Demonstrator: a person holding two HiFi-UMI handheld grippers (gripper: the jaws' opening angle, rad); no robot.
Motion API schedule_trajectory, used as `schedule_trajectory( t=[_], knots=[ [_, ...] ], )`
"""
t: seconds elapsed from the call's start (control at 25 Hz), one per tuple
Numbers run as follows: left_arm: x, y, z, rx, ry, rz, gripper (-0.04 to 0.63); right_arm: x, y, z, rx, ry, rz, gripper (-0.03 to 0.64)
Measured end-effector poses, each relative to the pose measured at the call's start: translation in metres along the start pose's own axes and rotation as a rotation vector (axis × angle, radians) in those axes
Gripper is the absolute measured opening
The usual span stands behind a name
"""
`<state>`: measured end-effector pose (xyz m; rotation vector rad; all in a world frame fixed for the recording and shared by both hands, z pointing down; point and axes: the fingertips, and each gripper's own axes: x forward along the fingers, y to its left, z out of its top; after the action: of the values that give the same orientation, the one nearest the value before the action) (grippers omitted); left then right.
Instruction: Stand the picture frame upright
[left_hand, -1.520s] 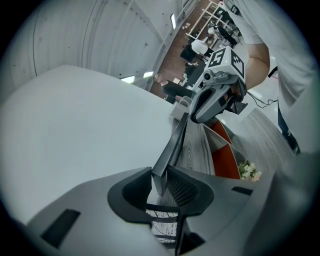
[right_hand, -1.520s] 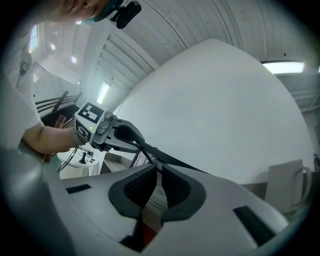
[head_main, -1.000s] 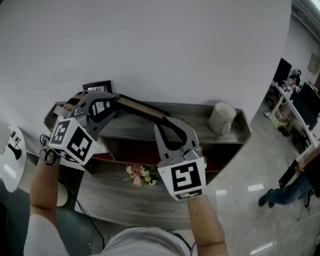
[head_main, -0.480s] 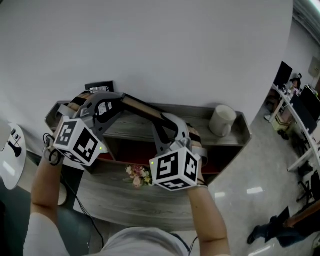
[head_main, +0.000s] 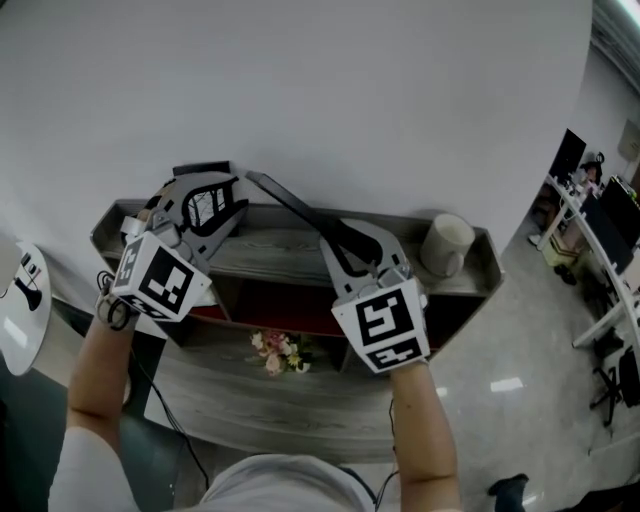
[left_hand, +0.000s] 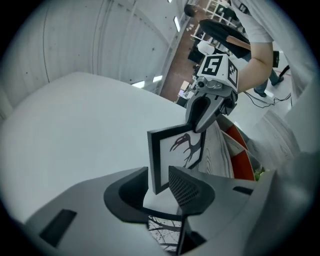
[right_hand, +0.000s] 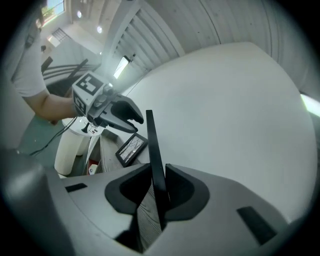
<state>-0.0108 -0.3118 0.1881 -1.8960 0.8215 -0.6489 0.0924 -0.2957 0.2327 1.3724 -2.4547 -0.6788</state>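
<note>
Two grippers were over the grey console table (head_main: 275, 255), and the right gripper (head_main: 342, 238) had the picture frame (head_main: 295, 208) edge-on between its closing jaws, pads on both faces. The frame stood nearly upright above the tabletop by the white wall (head_main: 320, 90), running toward ten o'clock from that grip; whether its lower edge touched the wood, I couldn't tell. The left gripper (head_main: 240, 198) sat at the frame's far corner, jaws opening, pinching nothing. A white cup (head_main: 445, 240) stood at three o'clock of the right jaws

left gripper (left_hand: 161, 184): jaws opening | picture frame (left_hand: 175, 152) edge between them | right gripper (left_hand: 197, 125) on far edge
</note>
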Motion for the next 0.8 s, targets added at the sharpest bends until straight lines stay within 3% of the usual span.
schedule_trajectory(
  t=[0.36,0.52,0.8],
  knots=[
    [0.025,-0.03,-0.036,-0.389,-0.005,-0.04,0.123,0.01,-0.013,-0.004,0.213,-0.098,0.081,0.087],
    [0.034,-0.042,-0.047,-0.58,-0.032,-0.074,0.121,0.02,-0.019,-0.009,0.366,-0.127,0.123,0.078],
    [0.051,-0.051,-0.059,-0.702,-0.041,-0.089,0.123,0.035,-0.023,-0.023,0.612,-0.154,0.215,0.078]
  ],
)
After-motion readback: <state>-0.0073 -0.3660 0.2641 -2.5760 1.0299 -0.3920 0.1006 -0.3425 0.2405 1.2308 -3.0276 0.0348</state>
